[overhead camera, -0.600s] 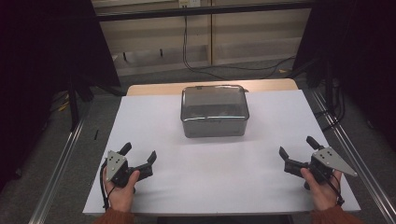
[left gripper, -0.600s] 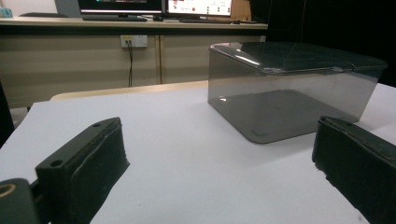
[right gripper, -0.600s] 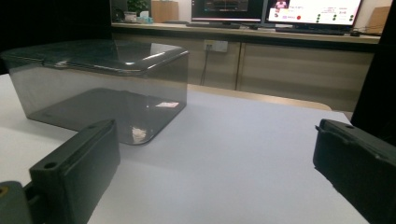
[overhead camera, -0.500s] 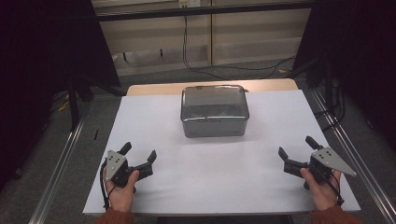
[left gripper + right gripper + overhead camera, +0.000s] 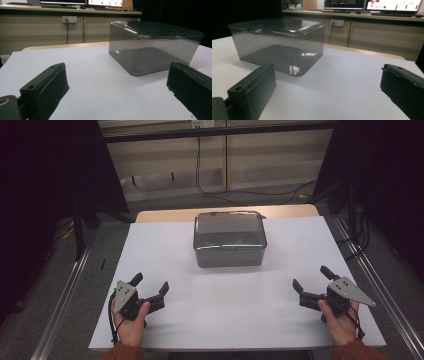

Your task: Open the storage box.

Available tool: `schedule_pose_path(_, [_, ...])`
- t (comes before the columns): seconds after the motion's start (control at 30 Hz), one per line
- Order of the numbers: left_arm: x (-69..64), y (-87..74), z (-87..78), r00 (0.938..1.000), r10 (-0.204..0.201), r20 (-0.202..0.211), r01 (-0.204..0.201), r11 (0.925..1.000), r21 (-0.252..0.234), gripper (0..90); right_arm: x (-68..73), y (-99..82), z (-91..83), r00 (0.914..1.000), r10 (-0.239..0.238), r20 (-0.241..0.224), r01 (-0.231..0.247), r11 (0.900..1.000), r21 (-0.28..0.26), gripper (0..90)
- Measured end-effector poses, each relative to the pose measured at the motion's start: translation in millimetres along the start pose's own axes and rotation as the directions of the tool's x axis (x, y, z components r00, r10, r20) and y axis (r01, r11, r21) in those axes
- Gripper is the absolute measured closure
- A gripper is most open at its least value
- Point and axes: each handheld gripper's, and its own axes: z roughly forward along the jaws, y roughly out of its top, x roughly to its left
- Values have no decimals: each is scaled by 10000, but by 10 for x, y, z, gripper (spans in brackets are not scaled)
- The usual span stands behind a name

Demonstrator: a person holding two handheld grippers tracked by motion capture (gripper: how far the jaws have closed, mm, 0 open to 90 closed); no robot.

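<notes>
A smoky, see-through plastic box (image 5: 229, 239) with its lid on stands at the far middle of the white table (image 5: 280, 320). My left gripper (image 5: 150, 284) rests low at the near left, jaws wide open, nothing between them. At the near right my right gripper (image 5: 311, 278) is open too, also bare. In the left gripper view the box (image 5: 152, 46) sits ahead and to the right beyond the open gripper (image 5: 117, 87). The right gripper view has the box (image 5: 278, 42) ahead at the left, past that open gripper (image 5: 327, 87).
Metal rails (image 5: 65, 295) run along both sides of the table. Behind it stands a cabinet wall (image 5: 215, 150) with cables hanging down. Monitors (image 5: 372, 5) sit on a counter further back.
</notes>
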Motion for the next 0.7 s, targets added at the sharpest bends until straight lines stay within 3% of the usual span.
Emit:
schedule_pose_path(0.23, [-24, -2, 1, 9998, 185, -64, -185, 9998, -19, 32, 85, 14, 67, 9993, 134, -346, -131, 9999, 107, 0])
schedule_pose_path(0.7, [-43, -4, 15, 9998, 143, 101, -143, 9999, -8, 32, 178, 67, 167, 9983, 47, -581, -44, 10000, 54, 0])
